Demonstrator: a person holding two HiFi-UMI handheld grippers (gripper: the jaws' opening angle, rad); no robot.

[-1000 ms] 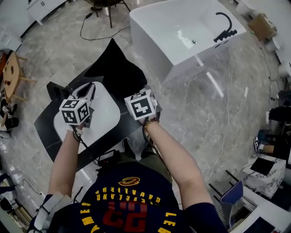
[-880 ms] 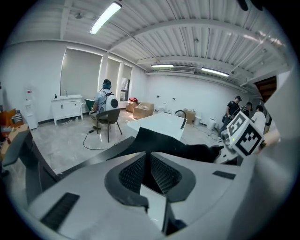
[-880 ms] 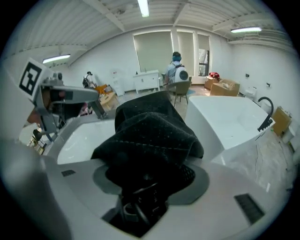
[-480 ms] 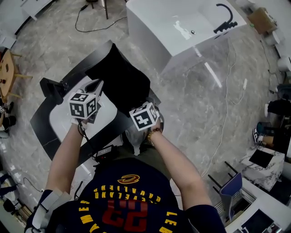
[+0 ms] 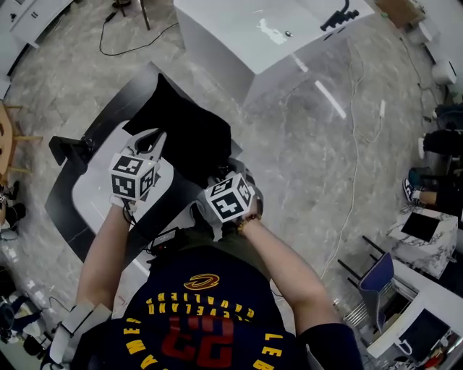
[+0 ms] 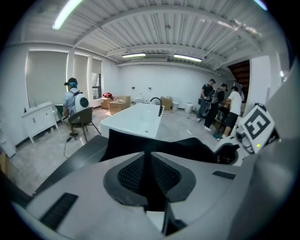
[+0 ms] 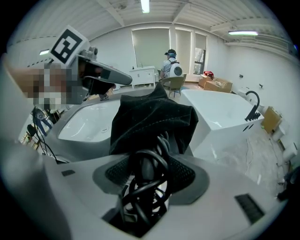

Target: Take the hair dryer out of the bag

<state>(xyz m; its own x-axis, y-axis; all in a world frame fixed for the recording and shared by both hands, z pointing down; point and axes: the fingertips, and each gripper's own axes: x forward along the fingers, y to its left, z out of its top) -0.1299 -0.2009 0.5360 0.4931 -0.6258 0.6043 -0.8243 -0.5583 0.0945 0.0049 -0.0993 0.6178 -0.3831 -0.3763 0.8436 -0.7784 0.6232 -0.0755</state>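
At the mouth of the bag (image 5: 189, 136): rim is pinched in left gripper (image 6: 149, 161); dryer cord (image 7: 143, 185) is clamped in right gripper (image 7: 145, 173); straight pull advised, bag held back.

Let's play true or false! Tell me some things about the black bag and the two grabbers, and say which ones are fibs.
1. The right gripper grips the hair dryer, which is wrapped in black cord. True.
2. The bag is red. False: the bag is black.
3. A white basin sits right beside the bag. True.
4. The left gripper has its jaws wide apart. False: they are pinched together at the bag's edge.
5. The bathtub has a gold tap. False: the tap is black.
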